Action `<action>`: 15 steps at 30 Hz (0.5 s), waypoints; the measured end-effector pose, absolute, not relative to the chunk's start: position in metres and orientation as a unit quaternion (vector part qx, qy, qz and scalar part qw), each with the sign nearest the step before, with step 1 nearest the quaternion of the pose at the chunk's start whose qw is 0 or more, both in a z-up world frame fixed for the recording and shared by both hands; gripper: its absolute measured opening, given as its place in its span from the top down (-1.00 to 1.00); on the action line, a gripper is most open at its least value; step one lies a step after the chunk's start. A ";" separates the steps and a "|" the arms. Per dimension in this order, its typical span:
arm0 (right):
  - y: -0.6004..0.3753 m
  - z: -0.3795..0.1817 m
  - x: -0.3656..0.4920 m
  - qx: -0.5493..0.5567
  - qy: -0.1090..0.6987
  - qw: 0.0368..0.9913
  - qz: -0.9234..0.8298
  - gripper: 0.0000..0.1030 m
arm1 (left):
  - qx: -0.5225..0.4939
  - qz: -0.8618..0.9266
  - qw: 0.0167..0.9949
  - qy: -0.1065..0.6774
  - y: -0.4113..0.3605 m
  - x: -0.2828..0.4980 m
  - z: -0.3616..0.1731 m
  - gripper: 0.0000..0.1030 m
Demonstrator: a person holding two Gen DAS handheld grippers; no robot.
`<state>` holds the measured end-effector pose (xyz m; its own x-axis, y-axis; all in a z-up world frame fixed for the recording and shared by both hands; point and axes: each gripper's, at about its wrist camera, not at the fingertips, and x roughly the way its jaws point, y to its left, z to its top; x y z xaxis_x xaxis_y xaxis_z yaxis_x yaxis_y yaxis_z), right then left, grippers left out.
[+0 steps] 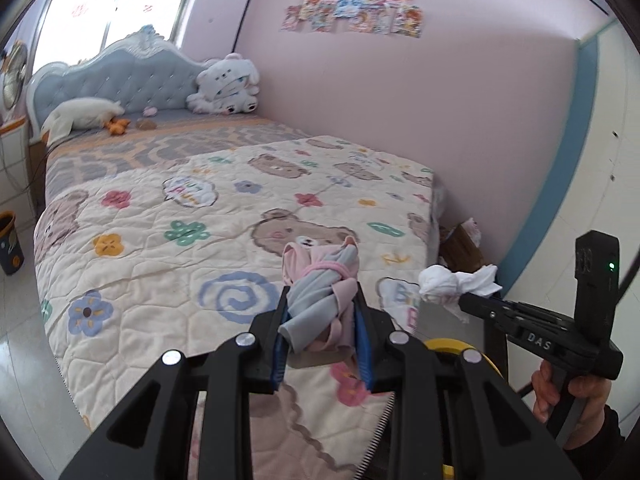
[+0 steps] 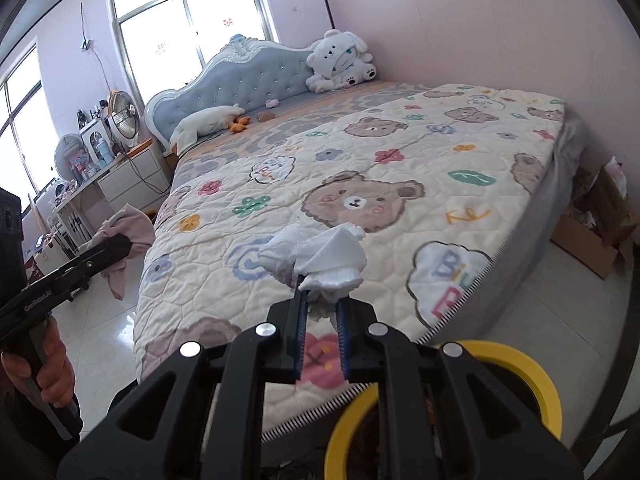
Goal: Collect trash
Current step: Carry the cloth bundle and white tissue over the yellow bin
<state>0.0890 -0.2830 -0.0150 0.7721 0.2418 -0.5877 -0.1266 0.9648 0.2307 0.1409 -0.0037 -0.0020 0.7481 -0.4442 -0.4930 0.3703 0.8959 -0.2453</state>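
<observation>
My left gripper [image 1: 322, 300] is shut on a pink and grey cloth bundle [image 1: 320, 276] and holds it above the foot of the bed. My right gripper [image 2: 322, 296] is shut on a white crumpled bundle [image 2: 320, 256], also over the foot of the bed. In the left wrist view the right gripper [image 1: 466, 300] shows at the right with the white bundle [image 1: 440, 282] at its tip. The right wrist view has the left gripper [image 2: 120, 245] at the left edge, with the pink cloth [image 2: 130, 226] hanging from it. A yellow-rimmed bin [image 2: 524, 364] stands below, close to the right gripper.
The bed [image 2: 400, 184] with a bear-print quilt fills both views, with plush toys by the headboard. A cardboard box [image 2: 592, 240] of clutter sits against the pink wall. A dark bin [image 1: 10, 244] stands on the tiled floor left of the bed. A nightstand and fan [image 2: 124, 120] are beside the headboard.
</observation>
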 end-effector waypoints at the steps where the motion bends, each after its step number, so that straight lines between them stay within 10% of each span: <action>1: -0.288 -0.014 0.081 0.091 0.321 0.938 0.095 0.75 | -0.064 -0.223 0.932 0.278 -0.009 0.137 -0.001 0.50; 15: -0.347 -0.024 0.019 0.103 0.330 0.938 0.039 0.75 | -0.020 -0.295 0.908 0.297 -0.091 0.105 -0.019 0.49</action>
<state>0.0188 -0.3473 -0.0238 0.7798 0.1409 -0.6100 -0.0047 0.9756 0.2194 0.1054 -0.0913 -0.0188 0.6493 -0.5470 -0.5284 0.5238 0.8254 -0.2108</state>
